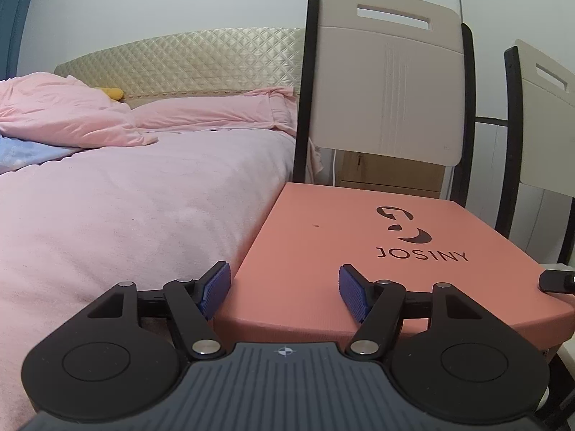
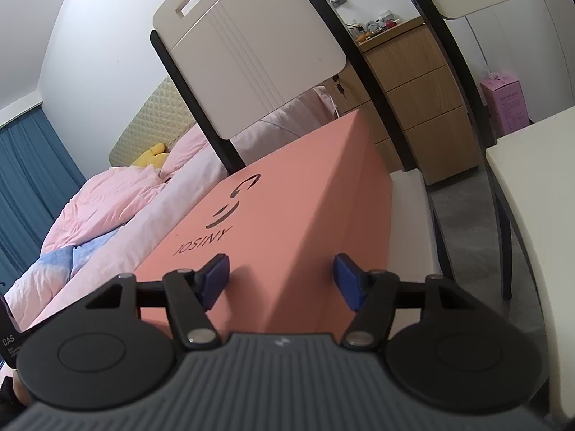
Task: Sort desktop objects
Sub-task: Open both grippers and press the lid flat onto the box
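Two grippers you are holding parted: left gripper (image 1: 284, 289) straddling corner of salmon-pink rectangular cardboard box (image 1: 323, 237), right gripper (image 2: 282, 280) straddling its edge, grasping nothing.

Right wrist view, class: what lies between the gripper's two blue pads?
The near corner of the salmon JOSINY box lies between the right gripper pads, which look clear of it. The right wrist view shows this.

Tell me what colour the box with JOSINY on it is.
Salmon pink with black lettering, the box shows best in the left wrist view.
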{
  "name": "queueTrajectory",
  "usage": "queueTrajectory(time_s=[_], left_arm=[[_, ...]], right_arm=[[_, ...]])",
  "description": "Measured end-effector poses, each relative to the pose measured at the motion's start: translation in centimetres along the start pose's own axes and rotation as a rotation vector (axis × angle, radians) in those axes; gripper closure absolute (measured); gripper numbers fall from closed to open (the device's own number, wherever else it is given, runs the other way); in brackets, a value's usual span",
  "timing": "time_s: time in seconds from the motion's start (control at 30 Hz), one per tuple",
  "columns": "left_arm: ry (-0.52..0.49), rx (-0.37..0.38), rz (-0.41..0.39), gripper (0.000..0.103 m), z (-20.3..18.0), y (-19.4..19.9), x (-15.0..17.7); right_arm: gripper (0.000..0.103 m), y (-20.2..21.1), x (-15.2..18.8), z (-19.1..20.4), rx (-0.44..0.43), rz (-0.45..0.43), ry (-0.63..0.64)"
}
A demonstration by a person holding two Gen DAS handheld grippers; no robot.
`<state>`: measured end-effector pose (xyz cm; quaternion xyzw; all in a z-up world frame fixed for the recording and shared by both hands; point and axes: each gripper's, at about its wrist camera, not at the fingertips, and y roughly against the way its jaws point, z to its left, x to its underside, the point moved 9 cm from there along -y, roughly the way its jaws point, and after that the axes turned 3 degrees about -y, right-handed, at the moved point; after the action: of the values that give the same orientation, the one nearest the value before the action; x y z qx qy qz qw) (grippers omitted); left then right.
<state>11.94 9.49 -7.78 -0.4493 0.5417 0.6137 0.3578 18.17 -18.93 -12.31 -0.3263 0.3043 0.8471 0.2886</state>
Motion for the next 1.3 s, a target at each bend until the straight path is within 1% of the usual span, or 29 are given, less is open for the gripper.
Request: queueTrajectory(time_s=[0.13,0.17,0.23,0.27,0.3,0.33,0.37,0.4,0.43,0.47,0.53,0.57,0.6,0.63,0.7,0.83,0.9,0.97,1.07,1.13,1.17,1.3], left_arm=[[-0.032,0.012,-0.014,0.032,-0.8,0.3,0.2],[-0.051,0.050,-0.020,0.032,-1.5,0.6,0.2],[-0.089,0.301,-0.028,0.034,-4.9,1.8,0.5],[-0.128,0.411,-0.036,0.033,-6.9,2.7,0.8],[-0.219,0.481,-0.054,0.032,-9.6,4.2,1.5],[-0.306,0.533,-0.075,0.031,-11.9,5.6,2.3],[-0.372,0.542,-0.094,0.031,-13.3,6.4,3.0],[-0.406,0.557,-0.086,0.026,-14.0,6.7,3.6],[-0.430,0.568,-0.076,0.027,-14.4,6.9,4.2],[-0.420,0.568,-0.064,0.027,-14.2,6.6,4.2],[-0.356,0.560,-0.069,0.027,-13.1,6.4,3.4],[-0.320,0.543,-0.080,0.026,-12.3,6.2,2.9],[-0.288,0.511,-0.086,0.023,-11.5,5.9,2.4],[-0.260,0.468,-0.085,0.023,-10.5,5.4,2.1],[-0.201,0.356,-0.072,0.023,-8.3,4.2,1.5],[-0.095,0.084,-0.070,0.023,-3.4,2.7,0.4],[-0.035,-0.006,-0.051,0.023,-1.3,2.1,0.0],[0.010,-0.072,-0.035,0.021,0.2,1.9,-0.1],[0.026,-0.106,-0.015,0.020,0.9,1.6,-0.2],[0.027,-0.105,-0.011,0.019,0.8,1.4,-0.4],[0.029,-0.100,-0.007,0.018,0.7,1.3,-0.4],[0.057,-0.026,0.025,0.012,0.6,0.6,-0.2]], right_arm=[[0.048,1.0,-0.3,0.0,-0.003,-0.002,0.056],[0.049,1.2,-0.3,0.0,-0.006,-0.002,0.063],[0.051,1.7,-0.2,-0.1,-0.018,-0.001,0.070],[0.052,2.0,-0.1,-0.1,-0.030,0.005,0.071],[0.052,2.2,0.1,0.2,-0.037,0.010,0.080],[0.053,2.4,0.4,0.5,-0.040,0.013,0.094],[0.054,2.6,0.5,0.8,-0.040,0.013,0.103],[0.056,2.8,0.6,1.0,-0.035,0.008,0.104],[0.058,3.0,0.7,1.0,-0.030,0.003,0.099],[0.059,3.2,0.7,1.1,-0.026,0.000,0.097],[0.060,3.5,0.5,1.2,-0.018,-0.015,0.106],[0.060,3.7,0.4,1.2,-0.016,-0.024,0.109],[0.060,3.8,0.2,1.2,-0.013,-0.035,0.110],[0.060,3.9,0.0,1.1,-0.008,-0.046,0.111],[0.059,3.9,-0.2,0.9,0.005,-0.058,0.109],[0.058,3.4,-0.2,0.7,0.026,-0.055,0.101],[0.057,3.0,-0.1,0.8,0.025,-0.049,0.102],[0.051,2.6,0.0,0.9,0.023,-0.044,0.103],[0.043,2.0,0.0,1.0,0.021,-0.041,0.094],[0.024,1.6,0.0,0.9,0.029,-0.045,0.081],[0.022,1.4,0.0,0.9,0.030,-0.044,0.072],[0.022,0.2,0.4,1.0,0.033,-0.022,0.060]])
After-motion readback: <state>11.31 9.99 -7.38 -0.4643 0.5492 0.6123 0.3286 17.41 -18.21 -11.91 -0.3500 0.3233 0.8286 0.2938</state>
